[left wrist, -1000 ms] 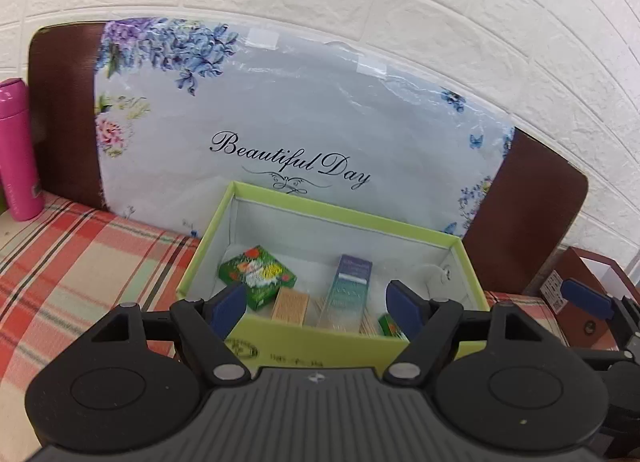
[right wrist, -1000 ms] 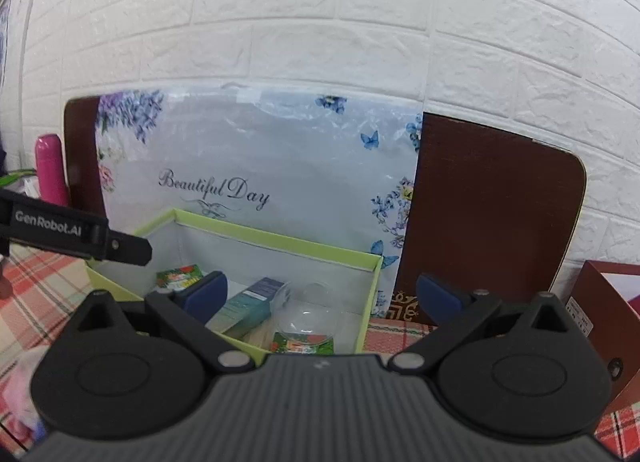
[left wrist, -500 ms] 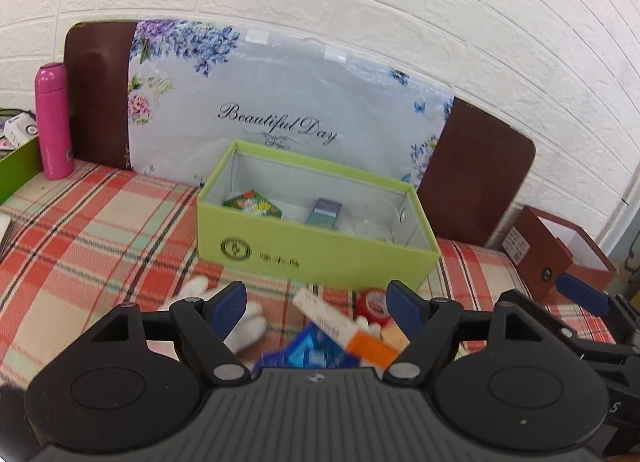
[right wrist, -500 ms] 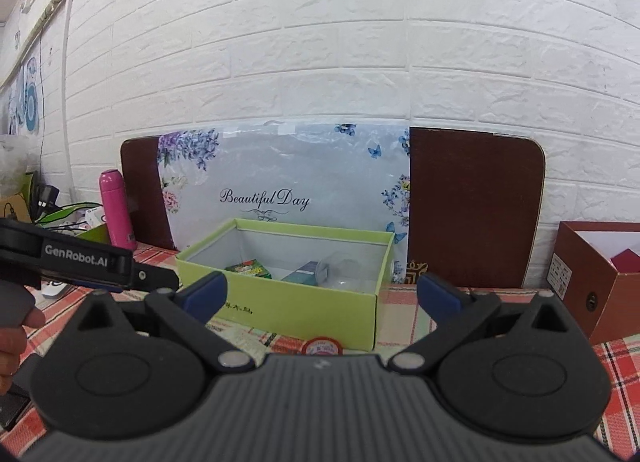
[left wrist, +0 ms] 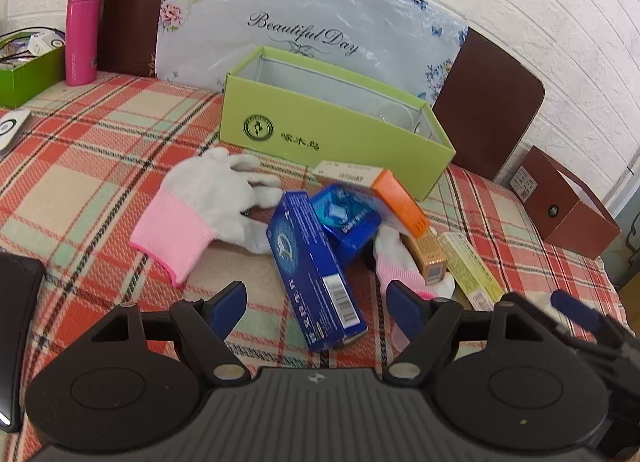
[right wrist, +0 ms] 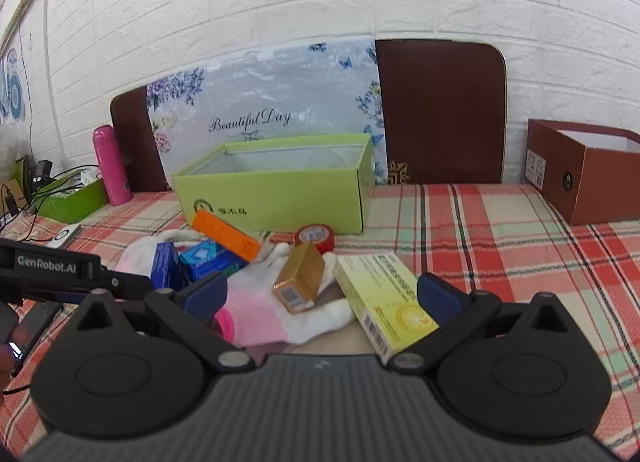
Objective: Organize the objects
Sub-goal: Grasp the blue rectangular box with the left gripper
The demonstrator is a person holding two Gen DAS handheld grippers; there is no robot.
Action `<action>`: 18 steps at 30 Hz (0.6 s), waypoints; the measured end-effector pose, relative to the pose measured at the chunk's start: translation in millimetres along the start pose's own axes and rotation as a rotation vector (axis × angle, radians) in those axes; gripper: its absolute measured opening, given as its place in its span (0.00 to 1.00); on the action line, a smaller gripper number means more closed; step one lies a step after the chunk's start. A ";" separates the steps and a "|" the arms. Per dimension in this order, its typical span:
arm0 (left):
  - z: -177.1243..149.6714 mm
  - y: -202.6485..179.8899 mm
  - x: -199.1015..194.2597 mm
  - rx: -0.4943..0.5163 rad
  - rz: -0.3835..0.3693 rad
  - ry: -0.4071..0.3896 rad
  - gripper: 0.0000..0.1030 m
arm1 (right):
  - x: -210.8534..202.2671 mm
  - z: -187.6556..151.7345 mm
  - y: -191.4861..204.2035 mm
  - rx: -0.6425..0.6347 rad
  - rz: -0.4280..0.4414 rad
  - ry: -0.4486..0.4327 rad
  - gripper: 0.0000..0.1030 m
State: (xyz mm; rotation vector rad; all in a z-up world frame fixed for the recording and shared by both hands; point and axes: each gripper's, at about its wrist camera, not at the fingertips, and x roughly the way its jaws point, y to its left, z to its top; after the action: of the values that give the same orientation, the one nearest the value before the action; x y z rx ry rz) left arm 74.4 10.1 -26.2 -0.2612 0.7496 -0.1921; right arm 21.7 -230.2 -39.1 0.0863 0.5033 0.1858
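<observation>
A light green open box (left wrist: 332, 130) (right wrist: 276, 190) stands on the plaid cloth. In front of it lies a pile: a long blue carton (left wrist: 316, 274), a blue packet (left wrist: 344, 218), an orange and white carton (left wrist: 376, 186) (right wrist: 226, 236), a gold box (right wrist: 300, 282), a yellow carton (right wrist: 380, 298) (left wrist: 470, 266), a red tin (right wrist: 316, 236) and white gloves with pink cuffs (left wrist: 208, 206) (right wrist: 260, 314). My left gripper (left wrist: 318, 302) is open and empty above the blue carton. My right gripper (right wrist: 320, 296) is open and empty over the glove and gold box.
A pink flask (left wrist: 82, 30) and a darker green box (left wrist: 28, 70) stand far left. A brown box (right wrist: 584, 170) sits at the right. A floral board (left wrist: 304, 22) leans on the brick wall. A dark device (left wrist: 16, 326) lies at the near left.
Both grippers have pulled back from above the green box and lowered toward the pile in front of it. Both stay open and empty.
</observation>
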 end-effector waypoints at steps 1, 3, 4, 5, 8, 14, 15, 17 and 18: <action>-0.7 -1.3 2.0 0.005 -0.004 0.003 0.78 | 0.4 -5.9 0.0 0.003 0.002 0.015 1.00; -1.1 -6.5 7.5 0.027 -0.005 0.006 0.78 | 1.0 -16.0 1.7 0.004 0.004 0.042 1.00; -0.9 -8.3 10.7 0.036 -0.002 0.005 0.78 | 1.7 -20.2 3.5 0.000 0.010 0.057 1.00; -0.9 -9.5 14.0 0.042 -0.003 0.002 0.78 | 1.5 -23.8 5.1 -0.003 0.014 0.065 1.00; -1.0 -5.6 26.4 0.026 -0.014 0.017 0.66 | 0.6 -33.4 13.4 -0.016 0.040 0.089 1.00; -7.2 29.7 36.4 -0.078 -0.034 0.093 0.28 | 8.0 -38.0 33.6 -0.074 0.129 0.133 0.86; -7.9 36.3 33.2 -0.091 -0.034 0.089 0.28 | 10.6 -38.2 38.2 -0.086 0.147 0.141 0.82; -8.3 45.4 28.3 -0.115 -0.028 0.086 0.28 | 17.6 -38.9 48.5 -0.117 0.178 0.160 0.77; -7.8 48.0 26.5 -0.120 -0.022 0.081 0.29 | 21.4 -39.1 53.2 -0.130 0.188 0.166 0.74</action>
State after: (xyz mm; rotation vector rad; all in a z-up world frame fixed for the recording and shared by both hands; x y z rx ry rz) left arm 91.8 47.4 -63.2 -0.3771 0.8399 -0.1792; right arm 12.7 -172.4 -76.6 -0.0089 0.6478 0.4113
